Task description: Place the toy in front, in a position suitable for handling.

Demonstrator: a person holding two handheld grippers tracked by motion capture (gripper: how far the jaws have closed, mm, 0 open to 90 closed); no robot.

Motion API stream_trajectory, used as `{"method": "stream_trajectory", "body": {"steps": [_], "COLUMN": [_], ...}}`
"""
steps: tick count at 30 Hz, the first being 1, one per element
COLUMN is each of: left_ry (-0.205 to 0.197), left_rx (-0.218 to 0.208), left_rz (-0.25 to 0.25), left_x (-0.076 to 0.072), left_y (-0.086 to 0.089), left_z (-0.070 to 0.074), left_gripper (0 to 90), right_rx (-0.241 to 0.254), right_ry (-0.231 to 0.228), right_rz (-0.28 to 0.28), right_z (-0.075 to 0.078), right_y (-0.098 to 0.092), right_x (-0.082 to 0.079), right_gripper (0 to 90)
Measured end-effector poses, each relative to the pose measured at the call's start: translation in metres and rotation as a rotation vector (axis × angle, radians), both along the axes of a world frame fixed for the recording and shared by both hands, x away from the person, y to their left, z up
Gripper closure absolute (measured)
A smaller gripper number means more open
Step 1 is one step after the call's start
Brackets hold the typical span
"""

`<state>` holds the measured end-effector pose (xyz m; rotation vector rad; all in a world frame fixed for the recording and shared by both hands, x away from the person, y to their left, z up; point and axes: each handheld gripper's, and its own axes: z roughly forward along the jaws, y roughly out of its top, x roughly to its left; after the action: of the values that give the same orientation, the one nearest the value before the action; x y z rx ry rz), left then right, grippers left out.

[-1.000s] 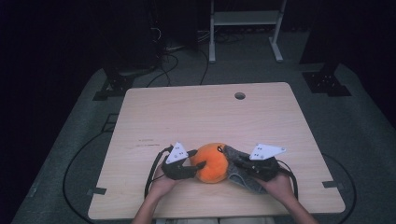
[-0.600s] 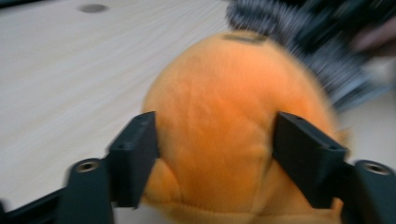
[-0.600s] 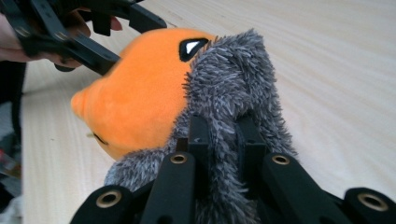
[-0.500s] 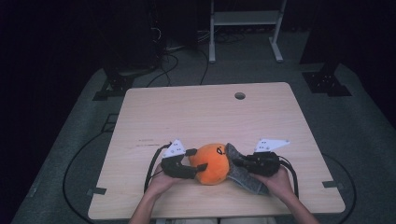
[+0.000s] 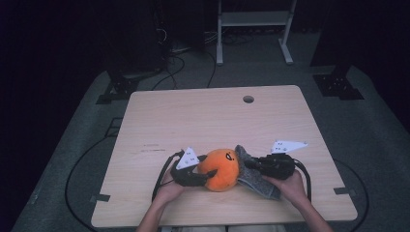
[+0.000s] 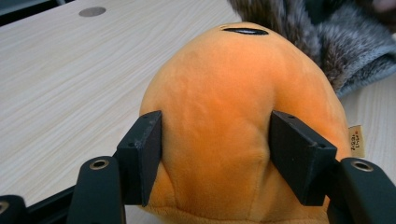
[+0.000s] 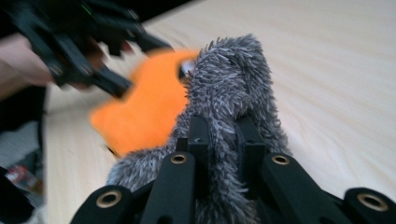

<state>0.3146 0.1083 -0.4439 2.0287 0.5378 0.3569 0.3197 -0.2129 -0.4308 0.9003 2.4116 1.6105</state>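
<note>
The left gripper (image 6: 212, 158), jaws just closing, squeezes the orange plush (image 5: 220, 169); the right gripper (image 7: 224, 140) at 3 o'clock pinches the grey fur cover (image 5: 256, 179). Pull apart slowly, keeping both grips firm.

Each black hand-held gripper (image 5: 205, 176) bears a grey three-cornered plate and cable.

High cam overlooks whole table (image 5: 159, 121) frontward; both gripper cams sit close, sharing orange plush (image 6: 224, 116).
</note>
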Motion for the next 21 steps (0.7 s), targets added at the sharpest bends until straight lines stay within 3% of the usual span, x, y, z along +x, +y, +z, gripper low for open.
{"method": "stream_trajectory", "body": {"steps": [2,4,5,6,7,8,10,11,12,13,16,17,18,21], "left_ry": [0.013,0.067,0.067,0.109,0.109,0.106,0.061,0.061,0.026,0.026,0.007,0.007,0.004,-0.016], "left_rx": [-0.013,-0.043,-0.043,-0.082,-0.082,-0.067,-0.013,-0.013,0.007,0.007,0.020,0.020,0.024,0.037], "left_rz": [-0.016,-0.017,-0.017,-0.017,-0.017,-0.016,-0.018,-0.018,-0.015,-0.015,-0.024,-0.024,-0.031,-0.039], "left_x": [0.001,0.002,0.002,0.004,0.004,0.003,0.000,0.000,-0.003,-0.003,-0.006,-0.006,-0.007,-0.008], "left_y": [0.001,0.003,0.003,0.003,0.003,-0.003,-0.011,-0.011,-0.013,-0.013,-0.012,-0.012,-0.013,-0.015], "left_z": [0.001,0.007,0.007,0.011,0.011,0.010,0.007,0.007,0.006,0.006,0.004,0.004,0.004,0.004], "left_gripper": [35.0,26.2,21.5,18.2,17.5,16.9,17.0,20.9,23.9,26.8,31.0,31.3,31.4,31.5], "right_rx": [-0.001,-0.037,-0.037,-0.023,-0.012,-0.002,0.008,0.008,-0.046,-0.046,-0.057,-0.057,-0.069,-0.068], "right_ry": [-0.015,0.007,0.007,0.057,0.069,0.076,0.067,0.067,0.028,0.028,0.059,0.059,0.093,0.109], "right_rz": [0.009,0.015,0.015,0.012,0.019,0.037,0.089,0.089,0.084,0.084,0.016,0.016,-0.009,-0.008], "right_z": [0.002,-0.003,-0.003,-0.007,-0.006,-0.006,-0.005,-0.005,-0.003,-0.003,-0.009,-0.009,-0.015,-0.017], "right_y": [0.006,0.013,0.013,0.014,0.013,0.014,0.017,0.017,0.018,0.018,0.005,0.005,-0.003,-0.008], "right_x": [0.001,0.005,0.005,0.007,0.006,0.003,-0.004,-0.004,-0.008,-0.008,0.001,0.001,0.006,0.007], "right_gripper": [78.7,78.9,78.9,79.1,79.1,79.2,79.1,79.1,79.2,79.2,79.5,79.5,79.4,79.5]}}
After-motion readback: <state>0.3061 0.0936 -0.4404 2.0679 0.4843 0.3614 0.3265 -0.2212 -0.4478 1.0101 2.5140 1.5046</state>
